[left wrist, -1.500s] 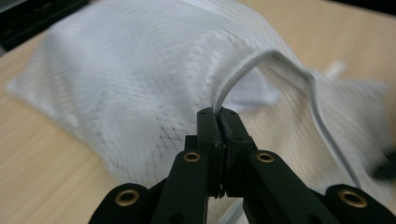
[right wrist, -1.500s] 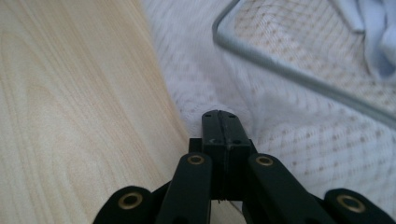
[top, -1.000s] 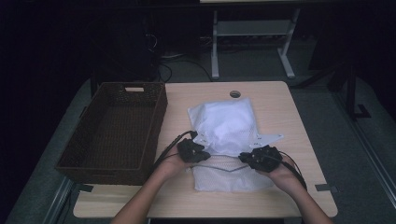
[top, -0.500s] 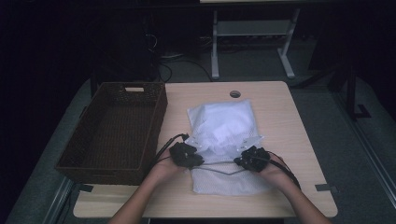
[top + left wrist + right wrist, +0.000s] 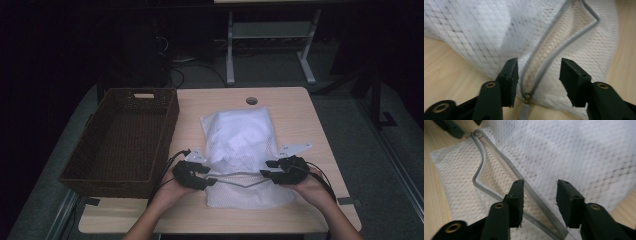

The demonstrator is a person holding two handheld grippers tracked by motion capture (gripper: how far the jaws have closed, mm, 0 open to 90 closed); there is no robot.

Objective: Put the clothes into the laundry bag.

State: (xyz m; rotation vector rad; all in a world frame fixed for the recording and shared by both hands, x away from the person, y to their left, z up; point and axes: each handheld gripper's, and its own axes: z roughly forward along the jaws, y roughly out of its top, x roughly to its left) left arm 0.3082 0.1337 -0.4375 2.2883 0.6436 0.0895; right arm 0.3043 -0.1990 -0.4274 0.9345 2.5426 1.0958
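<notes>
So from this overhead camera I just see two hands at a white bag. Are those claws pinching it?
Observer: No. In the left gripper view, the left gripper has just been opening its jaws. They stand apart, and the open zipper lies between them, unpinched.
Operator: Where is the zipper's little tab?
Observer: The zipper pull sits at a corner of the mesh bag, low between those jaws.
Operator: And the other claw?
Observer: The right gripper has just been opening too. A grey zipper tape runs down between its jaws, and the pads do not press on it.
</notes>
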